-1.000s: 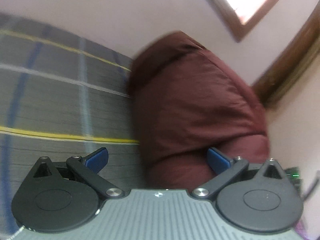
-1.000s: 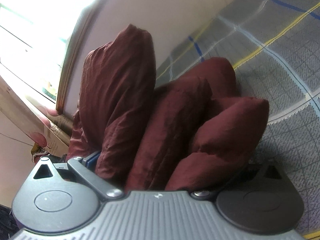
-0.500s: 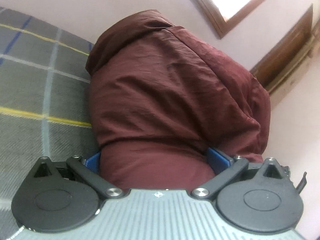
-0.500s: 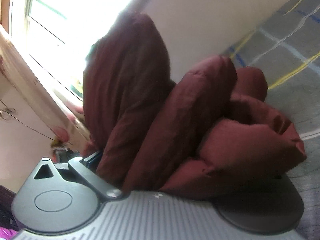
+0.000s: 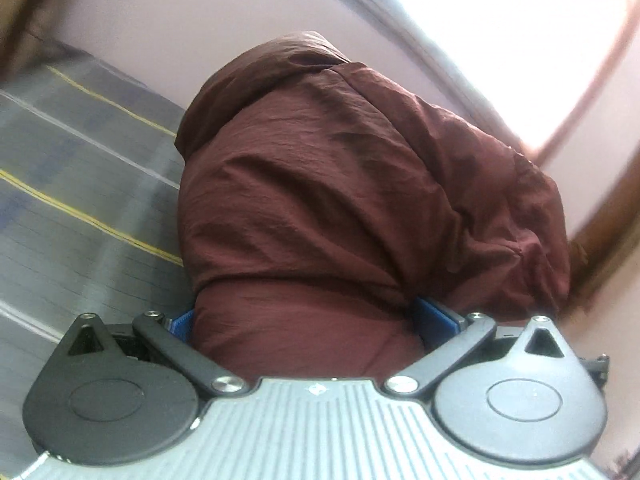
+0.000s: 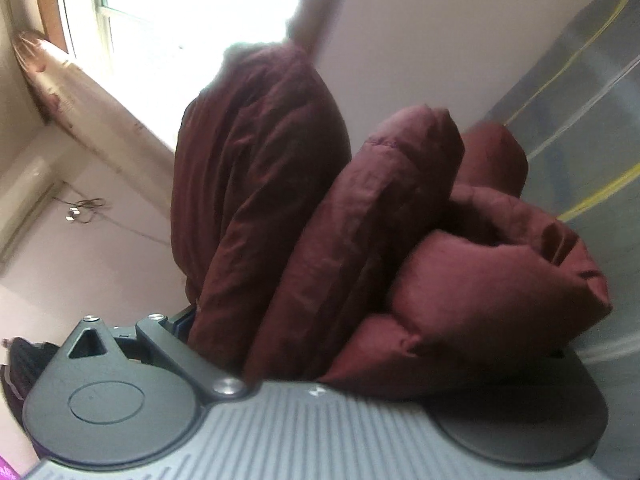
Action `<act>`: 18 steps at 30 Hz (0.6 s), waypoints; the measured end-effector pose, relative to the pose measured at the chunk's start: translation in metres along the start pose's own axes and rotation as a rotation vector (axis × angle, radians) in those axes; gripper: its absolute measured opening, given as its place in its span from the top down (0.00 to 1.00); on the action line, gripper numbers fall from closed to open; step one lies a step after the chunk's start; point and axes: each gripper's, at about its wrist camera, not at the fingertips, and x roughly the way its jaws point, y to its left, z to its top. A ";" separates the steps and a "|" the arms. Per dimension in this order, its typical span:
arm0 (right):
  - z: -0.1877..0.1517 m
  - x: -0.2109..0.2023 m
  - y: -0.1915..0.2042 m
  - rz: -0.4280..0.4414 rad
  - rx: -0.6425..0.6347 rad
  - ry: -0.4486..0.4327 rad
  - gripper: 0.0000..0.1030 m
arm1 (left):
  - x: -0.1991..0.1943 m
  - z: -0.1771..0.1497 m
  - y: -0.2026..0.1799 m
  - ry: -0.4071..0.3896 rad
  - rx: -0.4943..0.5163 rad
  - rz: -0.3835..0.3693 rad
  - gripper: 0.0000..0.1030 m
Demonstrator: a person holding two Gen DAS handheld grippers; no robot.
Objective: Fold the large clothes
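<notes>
A puffy maroon jacket point(image 5: 360, 208), bunched into thick folds, fills both views. My left gripper point(image 5: 308, 318) stands open at full width. The bundle sits between its blue pads point(image 5: 436, 314) and touches both. In the right wrist view the jacket point(image 6: 360, 240) shows as several upright rolls. It bulges over my right gripper point(image 6: 320, 344). The left finger point(image 6: 182, 322) stands wide against the fabric, and the right finger is hidden under a fold. The bundle is raised off the bed.
A grey plaid bedspread point(image 5: 80, 184) with yellow and white lines lies to the left. It also shows at the right edge point(image 6: 592, 128). Pale pink walls and a bright window with a brown frame point(image 5: 580, 120) are close behind the jacket. A dark item point(image 6: 20, 364) sits low left.
My left gripper slid sideways until the jacket sat between its pads, keeping the same width. Both views have tilted up toward the wall and window, and the bundle stays fixed in front of each gripper.
</notes>
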 end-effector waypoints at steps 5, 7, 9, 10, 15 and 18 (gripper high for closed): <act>-0.007 0.066 -0.012 0.109 0.053 0.030 0.00 | -0.028 0.021 0.026 -0.062 0.024 0.116 0.00; -0.007 0.081 -0.022 0.078 0.056 0.050 0.00 | -0.022 0.020 0.033 -0.056 0.019 0.185 0.00; -0.006 0.088 -0.038 -0.021 0.071 0.066 0.00 | -0.015 0.015 0.040 -0.069 0.013 0.231 0.00; -0.005 0.088 -0.043 -0.077 0.051 0.072 0.00 | -0.014 0.014 0.044 -0.077 -0.014 0.234 0.00; 0.002 0.086 -0.034 -0.240 -0.072 0.109 0.00 | -0.020 0.021 0.041 -0.107 0.018 0.272 0.00; 0.006 0.086 -0.024 -0.293 -0.094 0.107 0.00 | -0.022 0.019 0.040 -0.120 0.028 0.286 0.00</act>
